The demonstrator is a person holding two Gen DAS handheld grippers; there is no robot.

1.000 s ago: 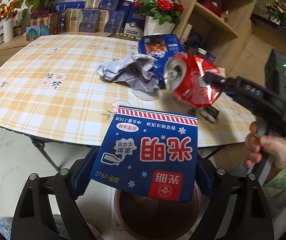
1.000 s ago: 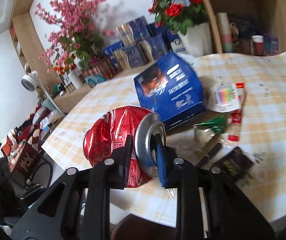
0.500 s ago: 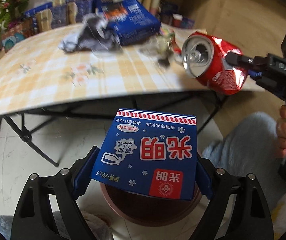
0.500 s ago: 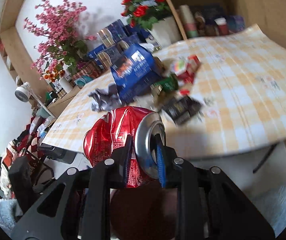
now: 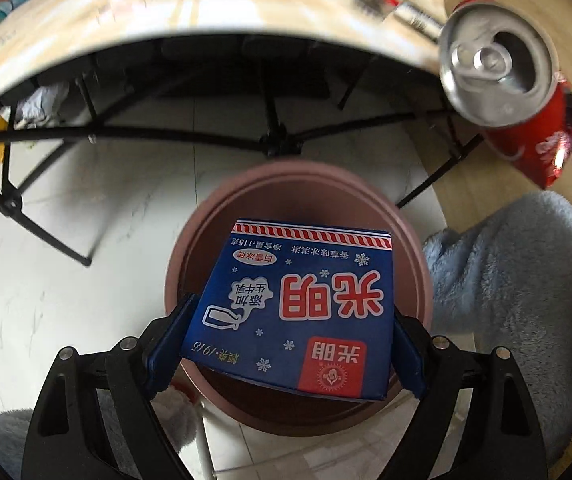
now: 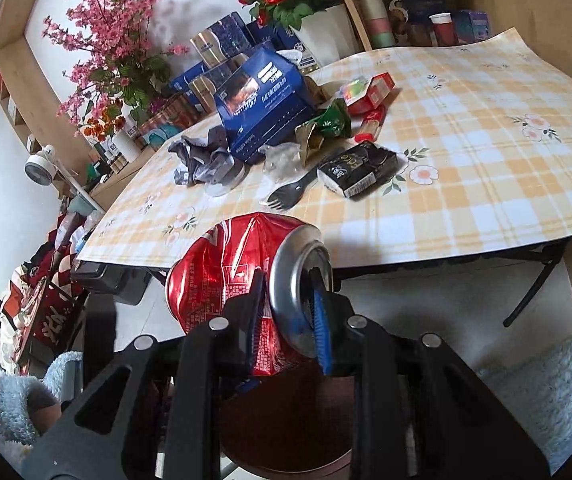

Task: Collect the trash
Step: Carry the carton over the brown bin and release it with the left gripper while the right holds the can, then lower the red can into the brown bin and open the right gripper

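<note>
My left gripper [image 5: 286, 344] is shut on a blue ice-cream carton [image 5: 297, 308] with a red-striped edge, holding it by its two sides right over the mouth of a round brown bin [image 5: 413, 236] on the floor. My right gripper [image 6: 286, 312] is shut on the top rim of a crushed red soda can [image 6: 222, 276]; the can [image 5: 501, 80] hangs at the upper right of the left wrist view, above and to the right of the bin. The bin's dark rim [image 6: 286, 464] shows below the can in the right wrist view.
A folding table with a yellow checked cloth [image 6: 465, 160] still carries a blue box [image 6: 262, 100], a grey crumpled bag [image 6: 202, 160], a plastic spork [image 6: 289, 192], a black wrapper [image 6: 361, 168] and red packets [image 6: 369, 88]. Black table legs [image 5: 274, 120] stand behind the bin. Fluffy blue sleeves [image 5: 501, 272] flank it.
The left gripper has dropped and tilted down, bringing the carton from table-edge height to just over the bin. The can has come off the table side toward the bin.
</note>
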